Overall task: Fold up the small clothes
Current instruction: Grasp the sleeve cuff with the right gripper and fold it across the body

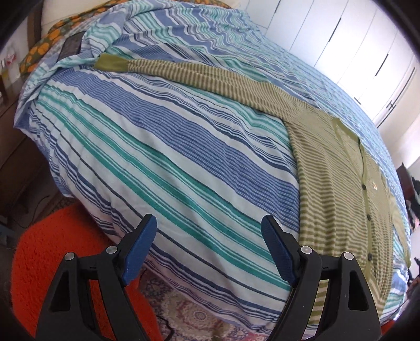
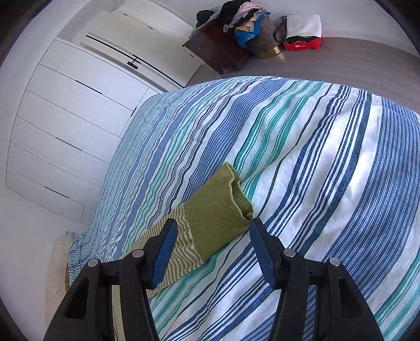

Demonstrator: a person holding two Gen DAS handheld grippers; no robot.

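One green striped cardigan (image 1: 338, 188) is lying spread flat on the striped bedspread (image 1: 162, 147), and in the left wrist view it is sitting to the right of the left gripper (image 1: 210, 230), whose two blue pads are standing wide apart over bare bedspread with nothing between them. One sleeve (image 1: 183, 70) is stretching away up and to the left, ending in a plain green cuff (image 1: 111, 63). In the right wrist view, the right gripper (image 2: 212, 230) is hovering with its two pads apart over the other sleeve's cuff (image 2: 220, 209); the cuff is lying between and just ahead of the pads, not pinched, its opening close by the right-hand pad. Four dark buttons (image 1: 364, 186) are showing down the cardigan's front. One orange rug (image 1: 47, 251) is lying on the floor below the bed edge, and one heap of clothes (image 2: 244, 23) is sitting on a dark cabinet (image 2: 215, 49) across the room.
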